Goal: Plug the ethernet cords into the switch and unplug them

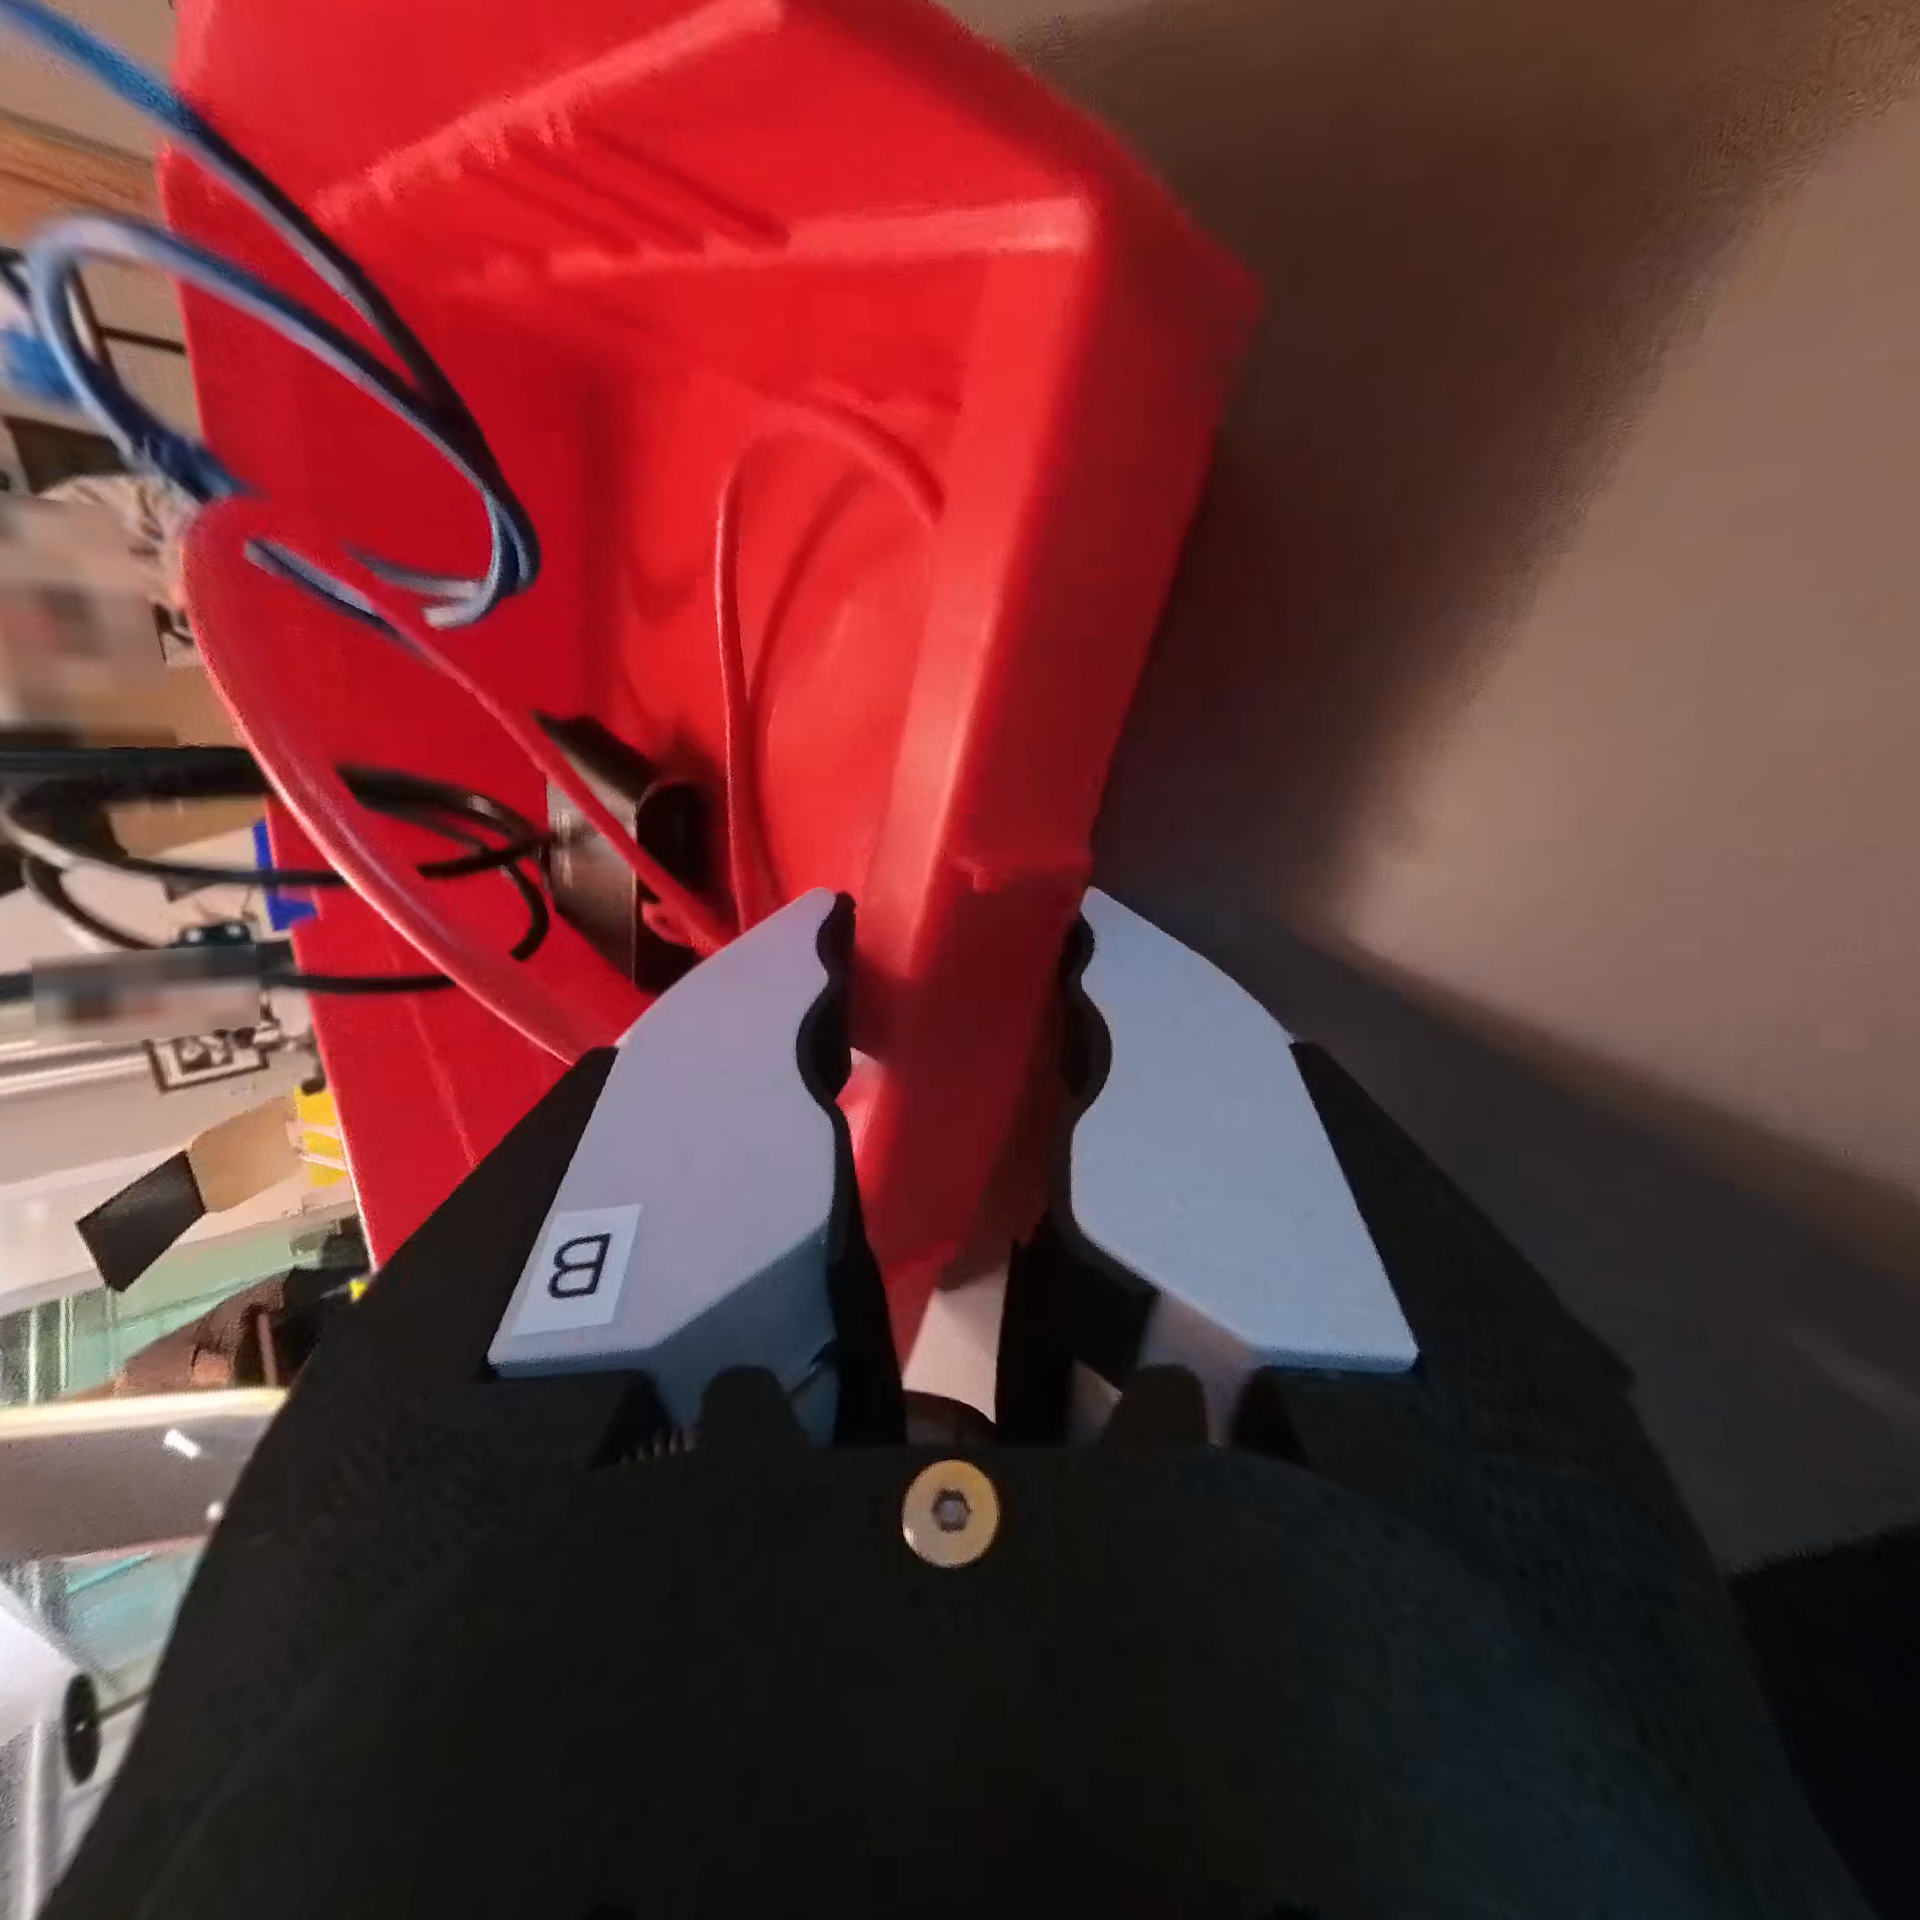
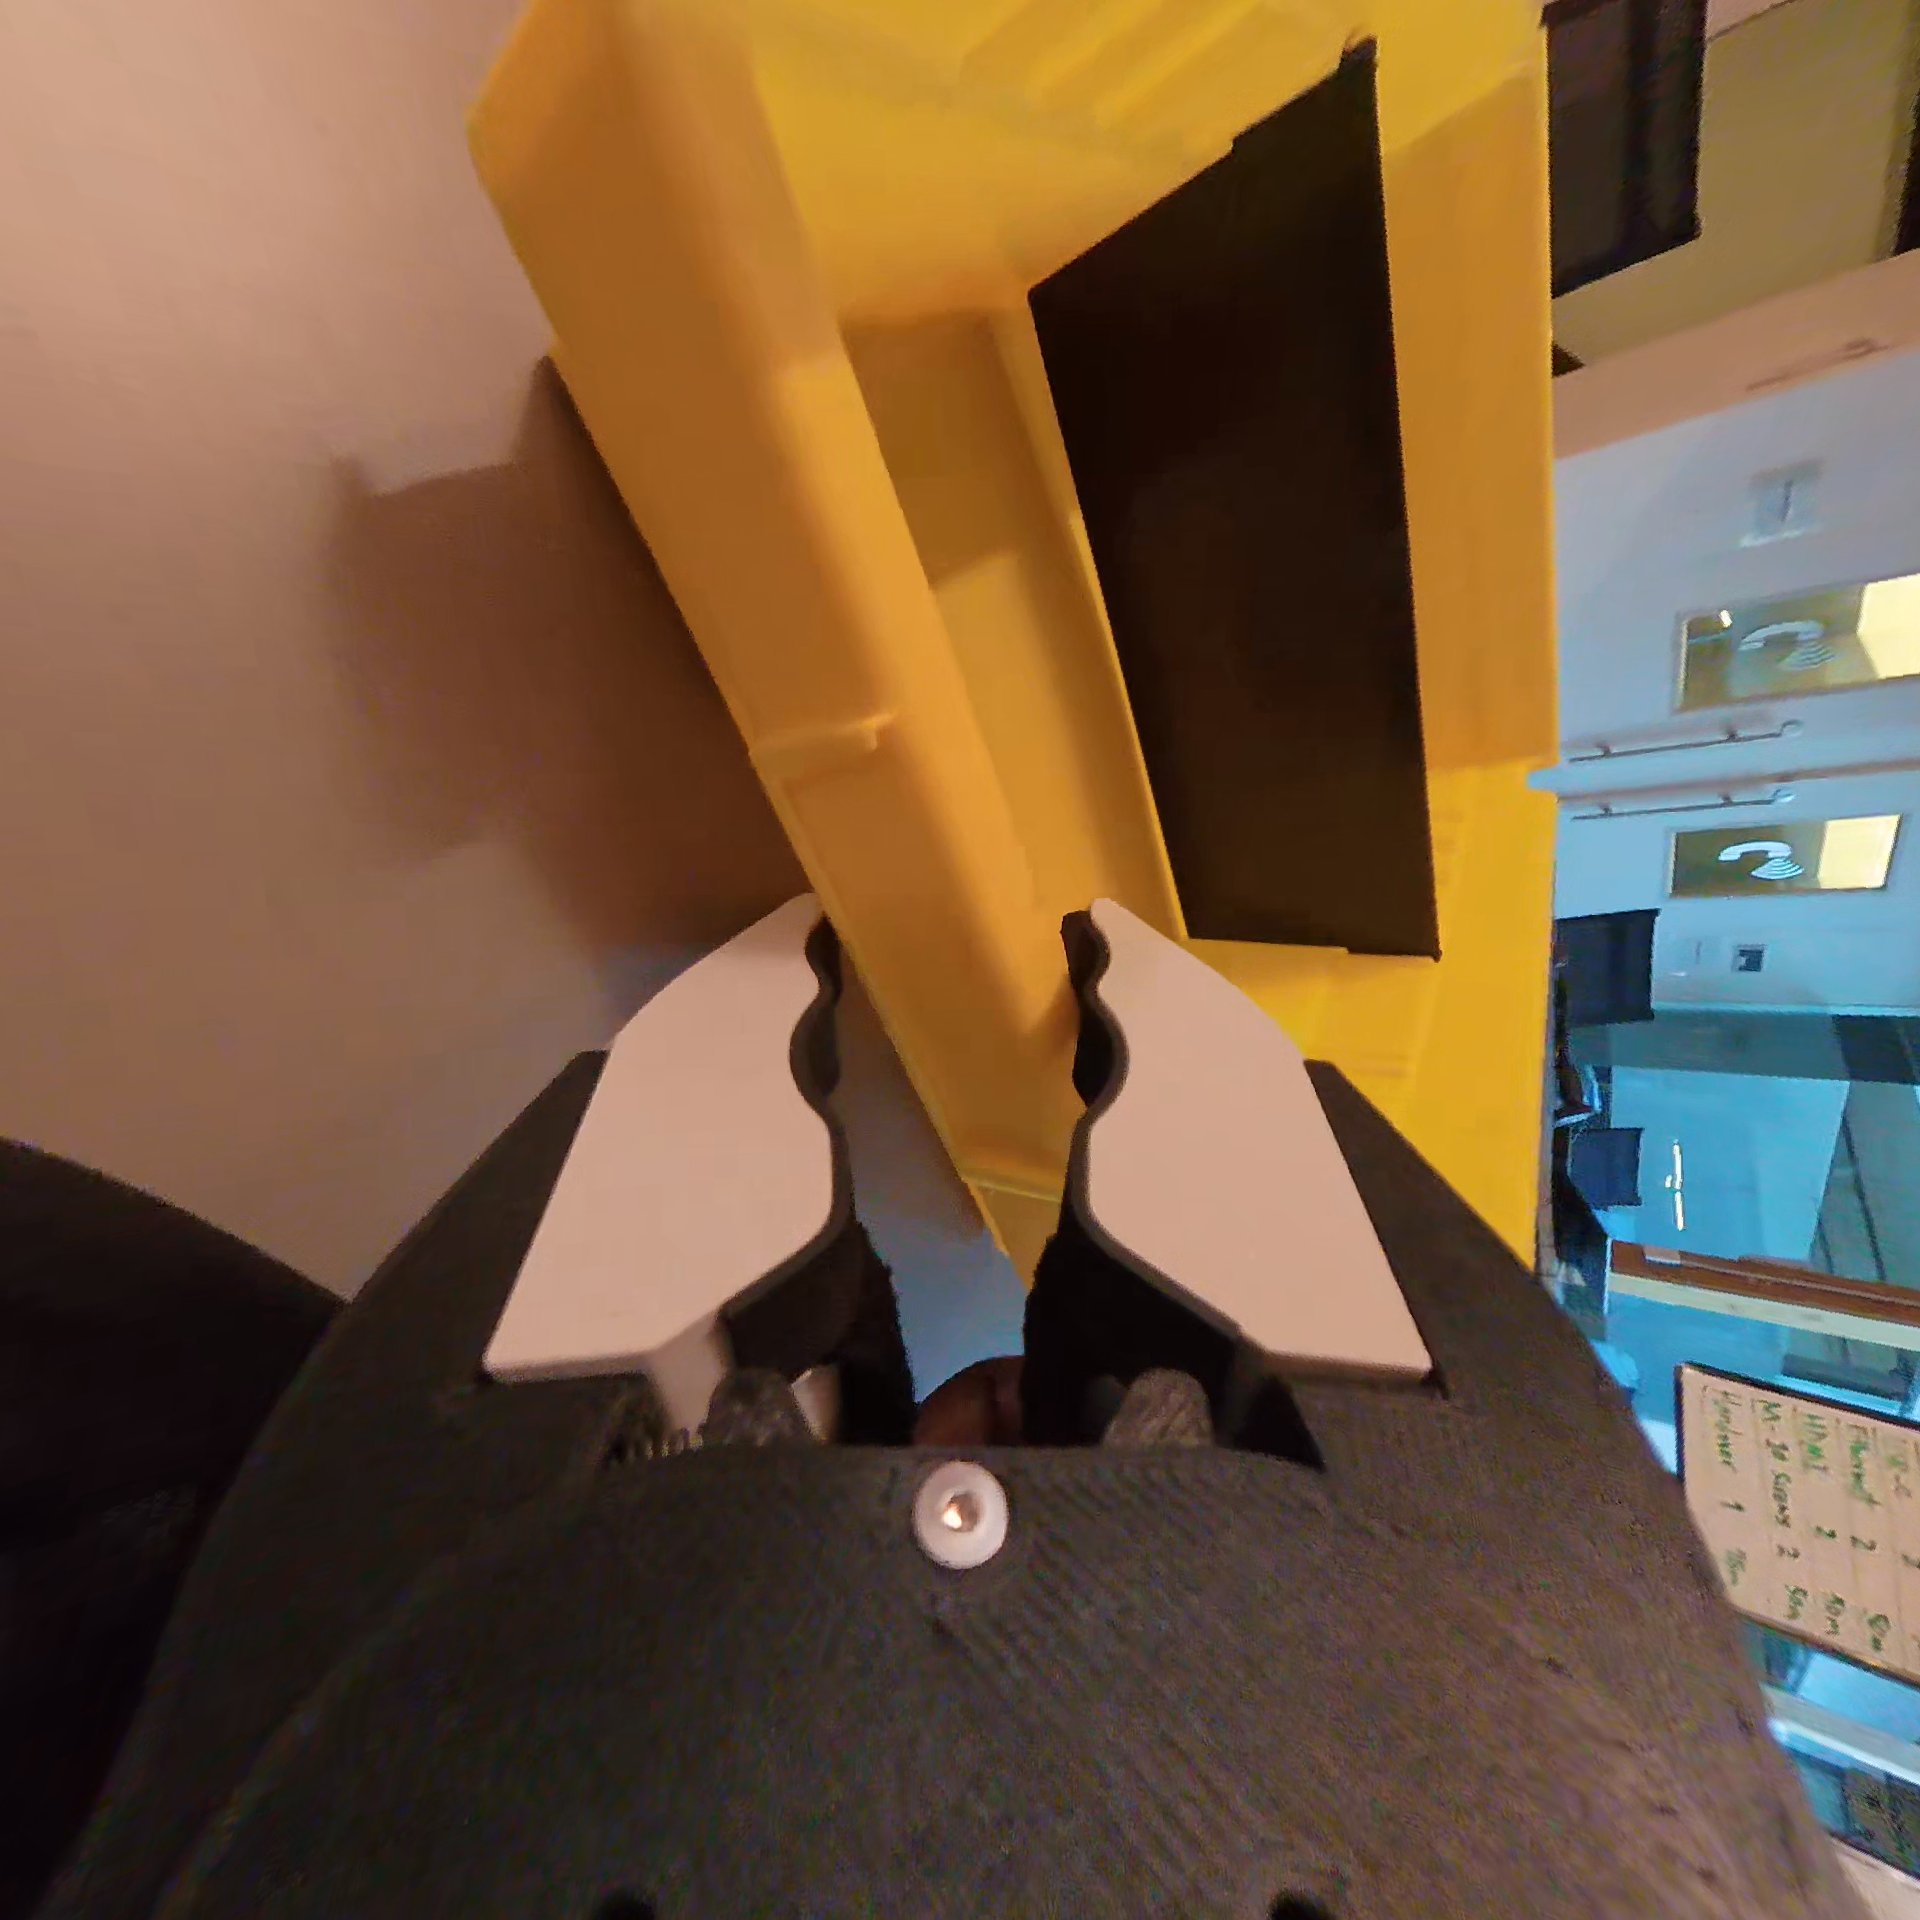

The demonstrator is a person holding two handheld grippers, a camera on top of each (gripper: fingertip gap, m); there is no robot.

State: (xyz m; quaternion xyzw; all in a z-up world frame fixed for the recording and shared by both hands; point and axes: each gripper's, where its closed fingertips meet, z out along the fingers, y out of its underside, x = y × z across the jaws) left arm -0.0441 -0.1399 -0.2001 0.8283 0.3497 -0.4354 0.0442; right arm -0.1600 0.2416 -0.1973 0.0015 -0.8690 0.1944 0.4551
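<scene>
In the left wrist view my left gripper (image 1: 956, 925) is shut on the rim of a red plastic bin (image 1: 727, 436), held tilted. Inside the bin lie a thin red cord (image 1: 343, 831), blue and white cords (image 1: 436, 447), black cords (image 1: 468, 831) and a dark plug-like part (image 1: 623, 831). In the right wrist view my right gripper (image 2: 945, 935) is shut on the wall of a yellow plastic bin (image 2: 790, 499), also tilted. A black flat box (image 2: 1236, 540), possibly the switch, lies inside it. Neither gripper shows in the other's view.
A plain beige wall (image 1: 1558, 520) fills the right of the left wrist view and the left of the right wrist view (image 2: 208, 416). Cluttered shelves (image 1: 94, 727) show at far left. Glass partitions and a handwritten paper sheet (image 2: 1808, 1507) show at the right. There is about 40 cm between the tips of the two grippers.
</scene>
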